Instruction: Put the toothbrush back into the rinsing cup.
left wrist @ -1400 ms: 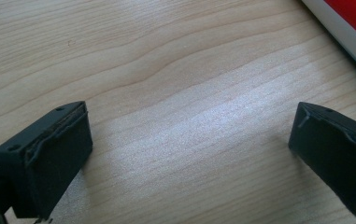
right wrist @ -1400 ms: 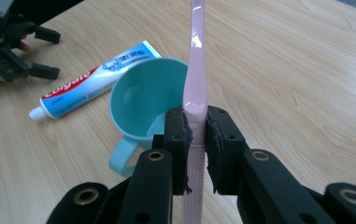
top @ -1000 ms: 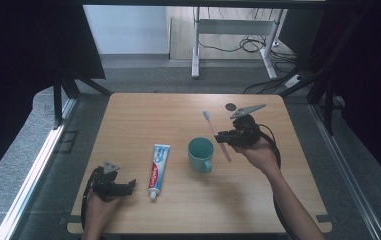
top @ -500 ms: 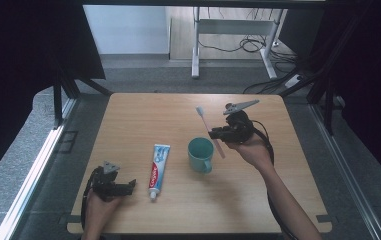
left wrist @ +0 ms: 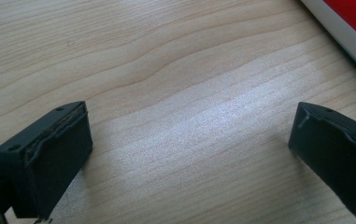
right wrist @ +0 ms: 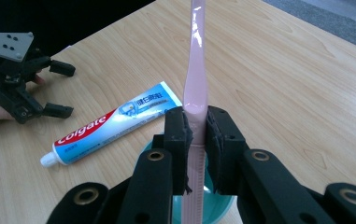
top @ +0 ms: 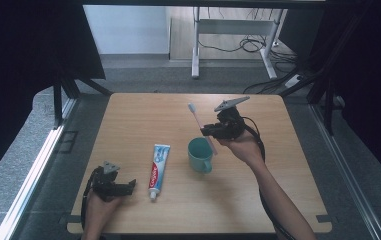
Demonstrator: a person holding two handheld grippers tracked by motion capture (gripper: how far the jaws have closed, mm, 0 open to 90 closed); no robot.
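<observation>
My right gripper (top: 209, 131) (right wrist: 197, 128) is shut on a pink toothbrush (top: 202, 127) (right wrist: 197, 70) and holds it in the air, tilted, its lower end over the teal mug (top: 200, 154) (right wrist: 215, 205). The brush head points up toward the far side of the table. A Colgate toothpaste tube (top: 158, 163) (right wrist: 115, 122) lies flat to the left of the mug. Near the front left corner my left gripper (top: 128, 186) (left wrist: 189, 154) rests on the wood, open with nothing between its jaws, its fingertips just left of the tube's cap end.
The wooden table (top: 143, 117) has free room at its far left and at its right side. Its front edge is close behind my left hand. A red and white corner of the tube (left wrist: 348, 23) sits at the upper right of the left gripper view.
My right hand has carried the toothbrush leftward, from the back right of the table to above the mug. My left gripper has stayed in place.
</observation>
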